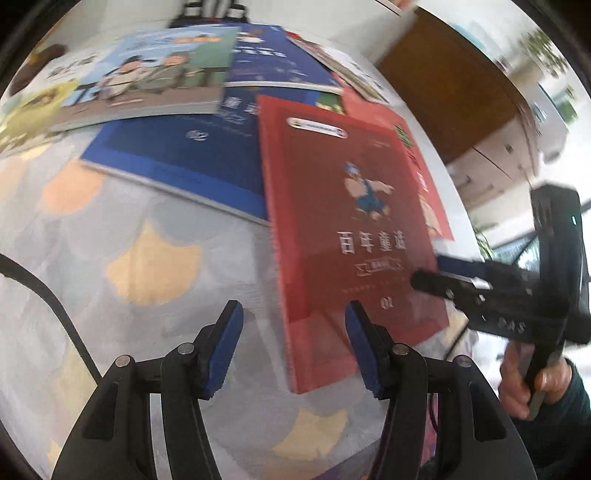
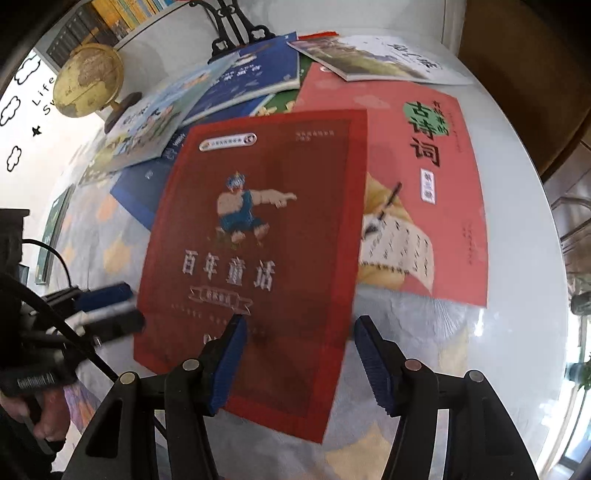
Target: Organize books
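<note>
A dark red book with a blue-clad figure on its cover lies on the table, also in the right wrist view. My left gripper is open over its near left corner. My right gripper is open above the book's near edge; in the left wrist view it sits at the book's right edge. A pink poetry book lies under the red one. Blue books and picture books lie overlapped behind.
A globe and a black book stand are at the table's far side. A white-covered book lies far right. The tablecloth has yellow leaf prints. A wooden cabinet stands beyond the table edge.
</note>
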The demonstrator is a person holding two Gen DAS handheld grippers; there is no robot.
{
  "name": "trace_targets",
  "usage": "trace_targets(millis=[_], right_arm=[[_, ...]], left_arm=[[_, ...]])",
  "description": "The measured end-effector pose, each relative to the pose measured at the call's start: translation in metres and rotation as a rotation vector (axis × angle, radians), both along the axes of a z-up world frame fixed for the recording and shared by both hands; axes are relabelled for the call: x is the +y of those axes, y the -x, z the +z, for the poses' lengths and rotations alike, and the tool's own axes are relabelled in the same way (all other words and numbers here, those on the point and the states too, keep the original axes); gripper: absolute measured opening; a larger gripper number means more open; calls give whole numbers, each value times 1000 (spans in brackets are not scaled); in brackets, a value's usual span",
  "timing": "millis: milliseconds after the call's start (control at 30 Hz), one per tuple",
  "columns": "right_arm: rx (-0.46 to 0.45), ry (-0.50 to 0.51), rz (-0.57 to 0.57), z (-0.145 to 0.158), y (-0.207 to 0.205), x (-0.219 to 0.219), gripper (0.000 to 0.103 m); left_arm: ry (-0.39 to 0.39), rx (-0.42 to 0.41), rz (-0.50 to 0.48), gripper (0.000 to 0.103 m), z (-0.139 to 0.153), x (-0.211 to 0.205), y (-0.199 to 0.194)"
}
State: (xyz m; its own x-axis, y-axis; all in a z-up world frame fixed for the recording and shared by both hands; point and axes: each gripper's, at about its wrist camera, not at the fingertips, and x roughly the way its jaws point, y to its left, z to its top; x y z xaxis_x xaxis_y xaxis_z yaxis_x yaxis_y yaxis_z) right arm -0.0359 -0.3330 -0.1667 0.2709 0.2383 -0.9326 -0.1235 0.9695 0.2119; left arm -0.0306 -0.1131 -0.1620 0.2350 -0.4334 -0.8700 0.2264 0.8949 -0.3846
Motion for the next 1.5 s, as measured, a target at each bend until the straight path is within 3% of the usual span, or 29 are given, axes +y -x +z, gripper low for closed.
trace_targets(millis=[200, 300, 433, 500, 600, 667, 733, 767, 800, 833, 900, 1000, 1033, 1167, 1333, 1433, 1500], right_arm=[[-33, 22, 38, -3, 14, 3, 60], [-51, -14, 64, -3, 18, 6, 60], [-55, -56, 60, -4, 18, 3, 61], [-52, -84, 55, -4, 18, -2, 62], [-46, -141, 36, -5, 17, -12, 64], [-38, -188, 27, -7, 17, -19, 65], [-31, -219, 24, -7, 15, -20, 69], [-29, -231, 25, -8, 15, -20, 72], [-30, -239, 26, -8, 14, -19, 74], [-31, -239, 28, -8, 14, -18, 75], [-37, -224, 38, -8, 15, -14, 75], [-38, -227, 45, -8, 15, -14, 75], [-32, -231, 44, -8, 15, -14, 75], [26, -253, 46, -7, 11, -25, 76], [108, -482, -26, -17, 9, -59, 81], [150, -671, -113, -30, 6, -81, 79], [157, -741, -144, -36, 6, -87, 56]], left_arm=[[-31, -37, 36, 54, -6, -15, -2], [-55, -59, 26, 54, -6, -29, -2], [-192, -109, -11, 55, -3, -49, 5], [-115, -85, 19, 55, 3, -43, 7], [174, -57, 72, 55, 30, -15, 13], [273, -63, 52, 55, 45, -10, 17], [261, -84, 28, 55, 46, -17, 19], [212, -73, 31, 54, 36, -23, 17], [181, -57, 37, 50, 27, -28, 14], [158, -38, 45, 38, 14, -34, 11], [152, 10, 63, 23, -5, -38, 5], [161, 26, 85, 18, -12, -38, 3], [184, 33, 87, 14, -11, -37, 3], [438, 111, 139, 10, -3, -14, -4], [611, 183, 164, 10, -2, -3, -3], [583, 185, 138, 10, -1, -11, -3], [558, 201, 130, 10, -3, -15, -3]])
